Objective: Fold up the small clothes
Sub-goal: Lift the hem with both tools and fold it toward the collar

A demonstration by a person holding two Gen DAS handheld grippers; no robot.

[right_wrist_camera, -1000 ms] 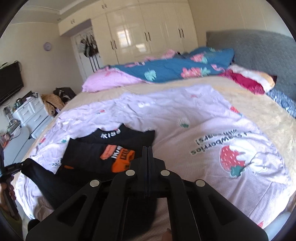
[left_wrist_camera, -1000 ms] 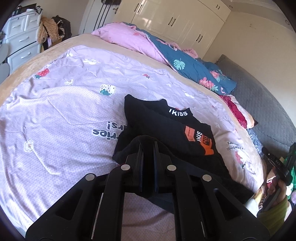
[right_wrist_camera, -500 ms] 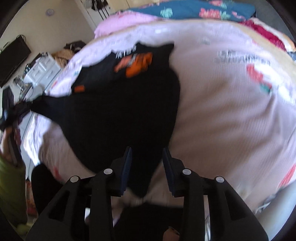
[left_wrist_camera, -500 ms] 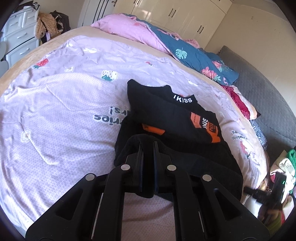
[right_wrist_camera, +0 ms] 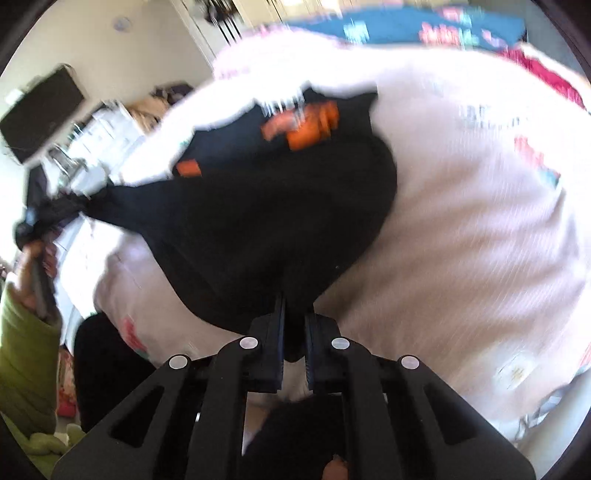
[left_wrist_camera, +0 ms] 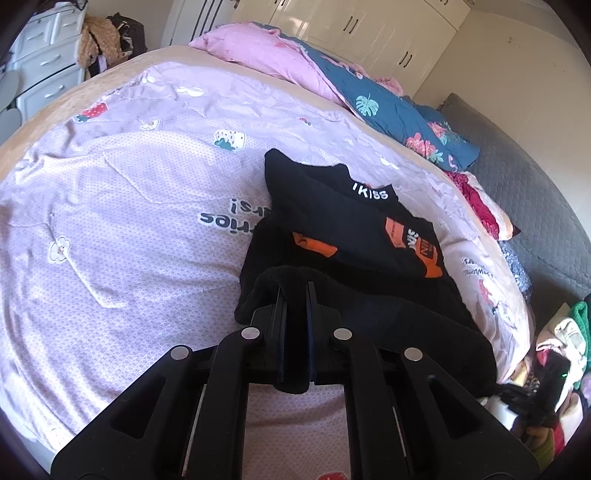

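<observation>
A black top (left_wrist_camera: 351,218) with orange patches and white "KISS" lettering lies on the lilac strawberry-print sheet (left_wrist_camera: 129,221). Its upper part is folded and its lower part is drawn out toward the near edge of the bed. My left gripper (left_wrist_camera: 294,291) is shut on one near corner of the top. In the blurred right wrist view my right gripper (right_wrist_camera: 294,306) is closing its jaws on the other near corner of the black top (right_wrist_camera: 258,206), with fabric pinched between them. The left gripper (right_wrist_camera: 33,221) shows there too, in a hand with a green sleeve, with cloth bunched in it.
Pink and teal floral quilts (left_wrist_camera: 332,77) are heaped along the far side of the bed, before white wardrobes (left_wrist_camera: 369,26). A grey padded headboard (left_wrist_camera: 524,199) is at right. White drawers (left_wrist_camera: 40,66) stand at far left. Piled clothes (left_wrist_camera: 561,332) lie off the bed's near right corner.
My right gripper swung down from level to the top's near hem, opened, and closed on the fabric. The lower part of the top now stretches between the two grippers.
</observation>
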